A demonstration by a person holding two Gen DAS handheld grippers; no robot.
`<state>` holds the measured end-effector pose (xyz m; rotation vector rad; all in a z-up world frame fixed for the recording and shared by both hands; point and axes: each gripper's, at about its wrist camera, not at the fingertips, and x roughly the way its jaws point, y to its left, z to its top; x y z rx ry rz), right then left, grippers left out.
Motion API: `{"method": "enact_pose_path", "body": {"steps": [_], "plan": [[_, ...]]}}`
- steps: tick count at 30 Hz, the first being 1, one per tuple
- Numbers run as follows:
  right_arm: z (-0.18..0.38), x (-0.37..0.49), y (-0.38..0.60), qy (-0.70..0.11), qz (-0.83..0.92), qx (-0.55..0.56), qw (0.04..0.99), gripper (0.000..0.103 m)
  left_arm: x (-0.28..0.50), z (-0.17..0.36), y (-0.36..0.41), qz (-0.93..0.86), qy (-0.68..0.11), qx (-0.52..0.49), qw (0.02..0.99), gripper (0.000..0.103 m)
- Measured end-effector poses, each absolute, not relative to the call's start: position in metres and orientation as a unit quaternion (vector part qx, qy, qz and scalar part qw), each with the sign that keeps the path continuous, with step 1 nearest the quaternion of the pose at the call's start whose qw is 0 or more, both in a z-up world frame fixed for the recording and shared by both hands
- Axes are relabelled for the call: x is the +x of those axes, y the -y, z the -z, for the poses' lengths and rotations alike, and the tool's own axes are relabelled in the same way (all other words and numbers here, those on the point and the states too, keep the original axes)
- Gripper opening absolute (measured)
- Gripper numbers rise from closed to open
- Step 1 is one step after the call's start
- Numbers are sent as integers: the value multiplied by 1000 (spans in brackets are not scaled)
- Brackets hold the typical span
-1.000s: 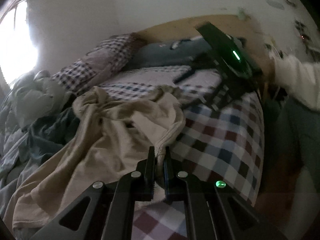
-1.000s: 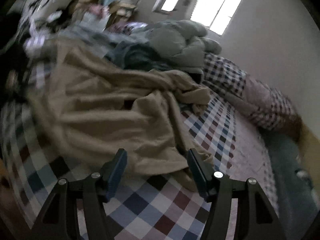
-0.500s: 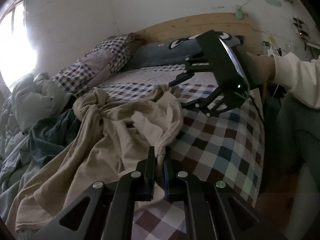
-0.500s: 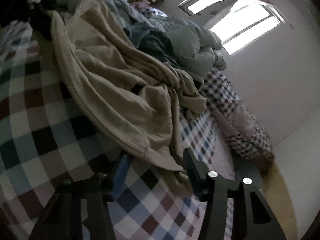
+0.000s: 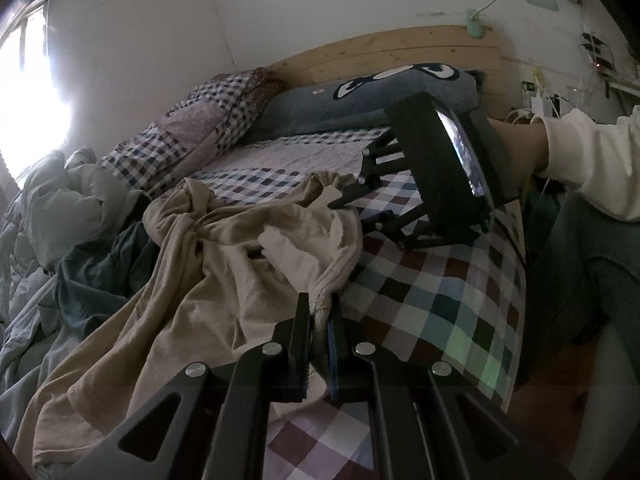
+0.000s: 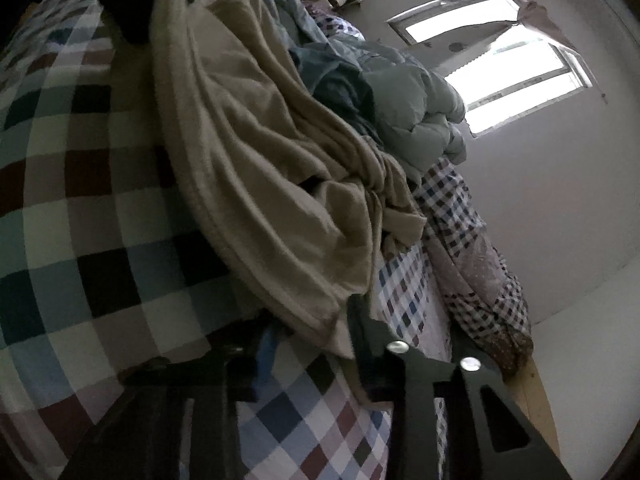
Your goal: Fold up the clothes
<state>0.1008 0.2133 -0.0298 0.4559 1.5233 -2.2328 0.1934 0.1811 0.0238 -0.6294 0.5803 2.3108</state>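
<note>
Lying crumpled on the bed [image 5: 448,280], one beige garment [image 5: 224,264], soft knit, heavily creased, with a ribbed hem along its near edge; it sits on the checked bedspread toward the side nearest the person, its far part running up against other laundry.

Left gripper [image 5: 319,314]: jaws all but shut, pinching a bunched cord of the ribbed hem between them. Judged purpose: to anchor one corner so the cloth can be drawn flat.

Right gripper [image 6: 310,330]: jaws have just been closing, and a fold of the garment's edge [image 6: 320,312] lies between them; the view is blurred, so whether the pads already press on the cloth cannot be told. In the left wrist view its tips reach the rumpled far end of the hem. Judged purpose: to take a second corner, giving two held points for spreading.

Sleeve [image 5: 592,168]: cream, loose, covering the arm behind the right gripper.

Surroundings:
- Bedspread: flat woven cotton, squares of brown, teal, white.
- Duvet [image 5: 68,208]: pale green, puffy, heaped by the window [image 6: 500,64].
- Dark teal cloth [image 5: 100,276]: limp, wedged between duvet and garment.
- Patchwork pillow [image 5: 192,132]: small checks, plump.
- Grey-blue bolster [image 5: 360,96]: printed cartoon eyes, long.
- Headboard [image 5: 400,48]: pale planked wood.

Folding itself judged not yet begun.
</note>
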Motion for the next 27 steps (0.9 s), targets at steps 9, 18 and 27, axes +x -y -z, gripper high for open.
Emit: {"method": "enact_pose_path", "body": {"steps": [9, 18, 27], "plan": [[28, 100, -215, -537, 809, 161, 179, 10, 194, -26, -182, -886, -220, -237, 333, 6], [2, 91, -228, -477, 852, 161, 147, 6, 191, -26, -195, -891, -209, -229, 331, 6], [-22, 80, -256, -417, 888, 161, 113, 5, 200, -25, -242, -880, -213, -212, 368, 6]]}}
